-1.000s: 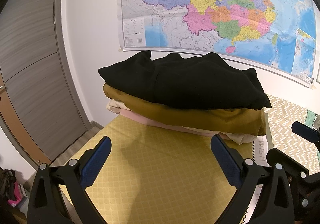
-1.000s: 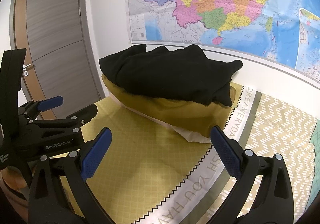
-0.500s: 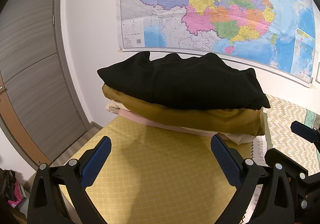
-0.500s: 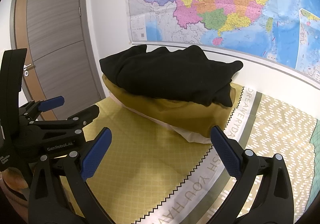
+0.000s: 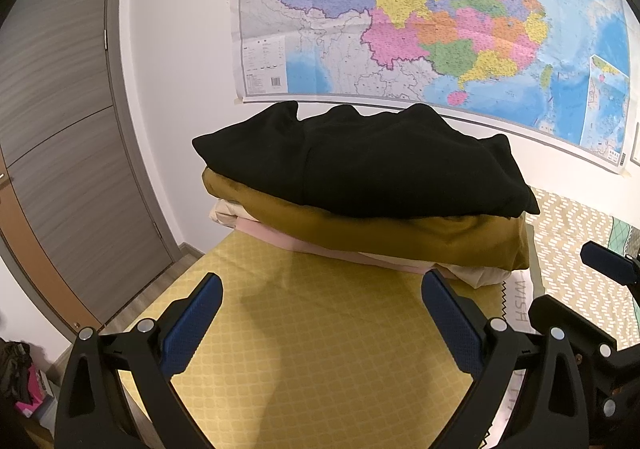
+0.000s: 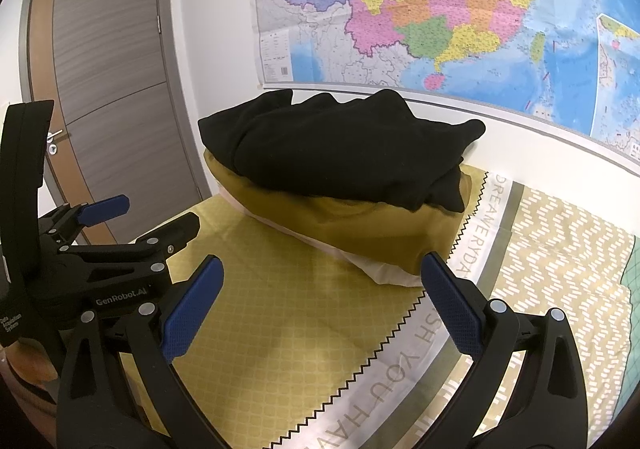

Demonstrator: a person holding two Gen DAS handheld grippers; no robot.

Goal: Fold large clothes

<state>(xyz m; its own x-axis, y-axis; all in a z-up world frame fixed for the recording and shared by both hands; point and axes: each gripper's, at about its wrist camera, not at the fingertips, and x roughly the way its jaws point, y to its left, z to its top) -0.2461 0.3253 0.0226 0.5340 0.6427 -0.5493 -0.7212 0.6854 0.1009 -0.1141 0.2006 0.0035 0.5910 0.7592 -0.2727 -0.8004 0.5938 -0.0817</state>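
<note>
Four folded garments stacked, black garment [image 5: 368, 169] on top, ochre garment [image 5: 400, 233] beneath

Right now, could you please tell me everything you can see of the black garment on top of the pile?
The black garment is matte, thick-looking cloth, folded into a rough, bulky rectangle with rumpled peaks along its far edge and a seam down its front. It lies on top of the pile, resting directly on the mustard garment, near the wall below the map. Neither gripper touches it; both hover open in front.
</note>
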